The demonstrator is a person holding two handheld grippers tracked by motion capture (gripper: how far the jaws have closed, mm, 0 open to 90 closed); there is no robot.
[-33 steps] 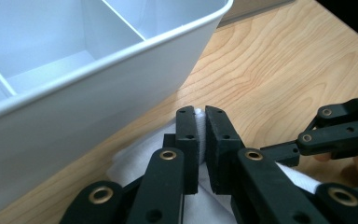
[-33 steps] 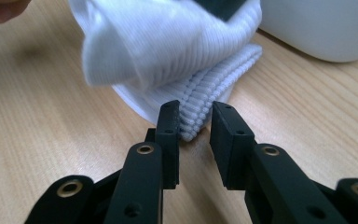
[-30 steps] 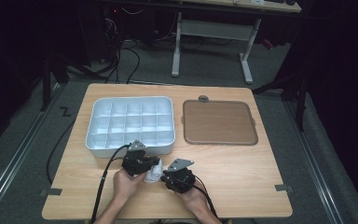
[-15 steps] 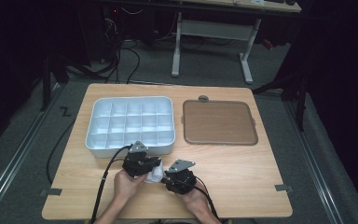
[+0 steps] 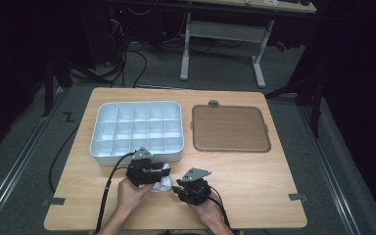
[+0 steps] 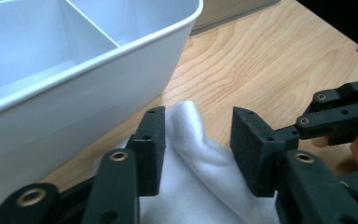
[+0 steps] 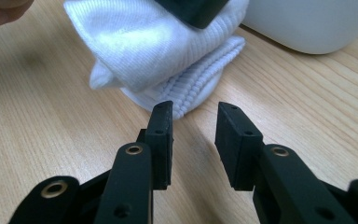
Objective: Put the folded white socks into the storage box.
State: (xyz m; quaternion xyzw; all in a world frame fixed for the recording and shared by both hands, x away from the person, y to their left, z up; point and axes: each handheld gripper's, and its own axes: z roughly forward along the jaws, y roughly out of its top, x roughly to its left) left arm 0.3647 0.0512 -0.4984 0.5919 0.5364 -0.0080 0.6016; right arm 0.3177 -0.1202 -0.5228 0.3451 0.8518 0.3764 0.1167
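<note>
The white divided organiser tray [image 5: 136, 128] sits at the left of my wooden table [image 5: 254, 181], and every compartment I can see into is bare. To its right, apart from it, lies a flat brown lid [image 5: 229, 128], nothing on it. I can read no brand, label or writing on any of these.

A rolled white sock [image 6: 193, 154] lies on the table just in front of the tray's near wall, between my two hands. My left gripper [image 6: 198, 140] straddles it: the jaws have just been opening, and now they stand part-way apart with the sock's fold rising between them, one pad brushing the cloth, the other clear, so nothing is clamped. A second ago those jaws were pinched on the sock.

My right gripper [image 7: 193, 140] points at the sock's ribbed cuff [image 7: 200, 86] from just beside it, its jaws moderately open and bare, a little wider than a second ago. Both hands sit where they were.
</note>
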